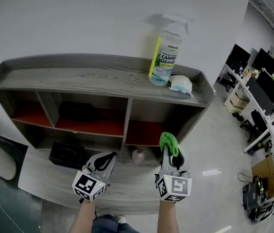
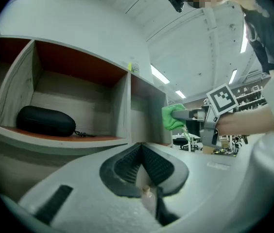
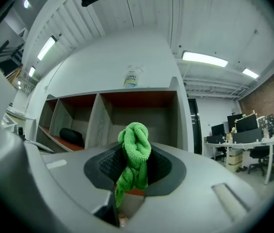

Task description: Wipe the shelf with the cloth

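My right claw is clamped on the bunched green cloth, held in front of the grey shelf near its lower right compartment. I can't tell whether it touches the wood. My left claw is pressed closed on nothing, off to the left. On the shelf's top stands a spray bottle, with a crumpled white item just beside it. A black case lies in one compartment.

The spray bottle, standing on top of the shelf at 1 o'clock in the head view, carries a label reading "CARPET CLEANER". The smaller print above and below these words is too small to read.
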Available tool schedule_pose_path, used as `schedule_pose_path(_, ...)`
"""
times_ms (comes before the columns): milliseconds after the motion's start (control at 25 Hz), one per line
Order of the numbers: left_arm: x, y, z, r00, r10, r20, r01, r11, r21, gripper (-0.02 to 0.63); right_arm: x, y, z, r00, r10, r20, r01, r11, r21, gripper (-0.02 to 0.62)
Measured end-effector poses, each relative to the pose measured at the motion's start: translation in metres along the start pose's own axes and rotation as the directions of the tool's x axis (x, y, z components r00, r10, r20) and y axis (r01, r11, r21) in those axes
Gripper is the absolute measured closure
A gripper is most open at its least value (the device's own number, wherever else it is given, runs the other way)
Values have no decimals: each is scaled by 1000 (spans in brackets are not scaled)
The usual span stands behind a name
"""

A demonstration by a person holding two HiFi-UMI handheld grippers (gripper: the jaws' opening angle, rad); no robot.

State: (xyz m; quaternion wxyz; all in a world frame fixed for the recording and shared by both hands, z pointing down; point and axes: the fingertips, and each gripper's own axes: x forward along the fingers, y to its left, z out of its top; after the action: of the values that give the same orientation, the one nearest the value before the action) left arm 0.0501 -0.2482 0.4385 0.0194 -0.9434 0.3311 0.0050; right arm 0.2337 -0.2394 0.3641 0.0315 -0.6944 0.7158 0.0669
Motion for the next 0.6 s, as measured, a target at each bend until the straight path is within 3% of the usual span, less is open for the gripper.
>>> schedule_pose_path(440, 23, 21, 11, 1000, 5, 2, -5, 1000, 5, 607, 79, 38, -5, 993, 103, -61, -110, 984, -137, 489)
schedule_pose_path(600, 26, 21, 13, 1000, -7, 9, 7, 1000, 7, 607, 93, 52, -12, 984, 130, -119, -158, 950, -268, 489)
